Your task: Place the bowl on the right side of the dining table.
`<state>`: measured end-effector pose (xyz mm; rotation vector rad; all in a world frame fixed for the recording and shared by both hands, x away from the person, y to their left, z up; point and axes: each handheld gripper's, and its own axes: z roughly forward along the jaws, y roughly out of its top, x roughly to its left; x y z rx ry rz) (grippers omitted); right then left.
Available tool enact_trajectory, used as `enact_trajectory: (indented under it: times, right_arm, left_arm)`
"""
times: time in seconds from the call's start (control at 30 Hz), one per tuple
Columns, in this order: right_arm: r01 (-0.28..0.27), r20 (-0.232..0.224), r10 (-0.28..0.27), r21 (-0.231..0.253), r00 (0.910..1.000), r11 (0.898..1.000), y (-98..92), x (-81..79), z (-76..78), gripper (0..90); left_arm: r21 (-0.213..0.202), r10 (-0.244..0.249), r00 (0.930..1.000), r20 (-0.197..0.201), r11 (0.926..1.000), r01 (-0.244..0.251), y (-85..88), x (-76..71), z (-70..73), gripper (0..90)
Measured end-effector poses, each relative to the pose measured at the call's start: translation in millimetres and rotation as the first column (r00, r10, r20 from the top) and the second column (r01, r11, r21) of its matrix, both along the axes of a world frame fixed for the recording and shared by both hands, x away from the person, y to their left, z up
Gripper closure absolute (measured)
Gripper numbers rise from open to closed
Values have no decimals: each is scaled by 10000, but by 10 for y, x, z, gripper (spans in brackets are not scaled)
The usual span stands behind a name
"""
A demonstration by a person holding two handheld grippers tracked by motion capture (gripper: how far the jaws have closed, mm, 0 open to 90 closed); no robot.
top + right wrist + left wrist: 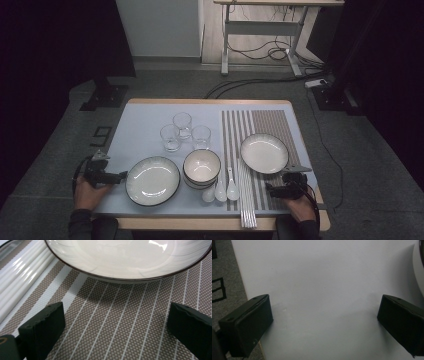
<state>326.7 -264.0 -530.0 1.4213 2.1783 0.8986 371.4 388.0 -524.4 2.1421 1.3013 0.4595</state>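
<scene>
High view first: a pale table (145, 120) has dishes set out on it. The left gripper (121, 176) sits at the near left edge, held in the person's left hand (86, 194). Its tips point at a big plate with a dark rim (152, 180), which lies just beside them. Left gripper view has both black jaws wide apart over bare white table, with nothing between them, and the plate's white edge (419, 267) peeks in at the far right. The right gripper (268, 189) rests at the near right, over a brown striped mat (272, 122). Right gripper view has its jaws wide apart too, holding nothing, with the mat (117, 322) under them. Just past the jaws is a second dark-rimmed plate (130, 257), sitting on the mat. Long white chopsticks (22, 277) lie beside that plate. In the middle of the table is a stack of bowls (201, 166), with three white spoons (220, 190) just in front. Three clear glasses (183, 131) stand close together behind the bowls.
</scene>
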Motion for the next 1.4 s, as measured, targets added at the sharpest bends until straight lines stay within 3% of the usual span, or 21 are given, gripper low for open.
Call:
enact_trajectory:
  times: [0.23,0.57,0.8,1.17,1.4]
  right_arm:
    - [-207,-46,207,-97,9998,9997,-37,-87,127,39]
    - [-736,-47,736,-40,9973,9973,-11,-136,437,42]
    - [-1226,46,1225,95,9925,9924,83,-67,604,50]
    - [-1967,237,1970,-144,9801,9804,331,102,839,130]
    - [-2229,285,2239,-333,9742,9743,488,202,955,134]
  left_arm:
    - [-1,3,10000,4,10000,-3,-1,0,0,0]
    - [-1,3,10000,6,10000,-3,-1,-1,0,0]
    - [-4,6,10000,8,10000,-6,-1,-1,-1,0]
    - [6,-5,10000,3,10000,5,0,-1,0,0]
    - [7,-7,10000,2,10000,7,0,-1,0,0]
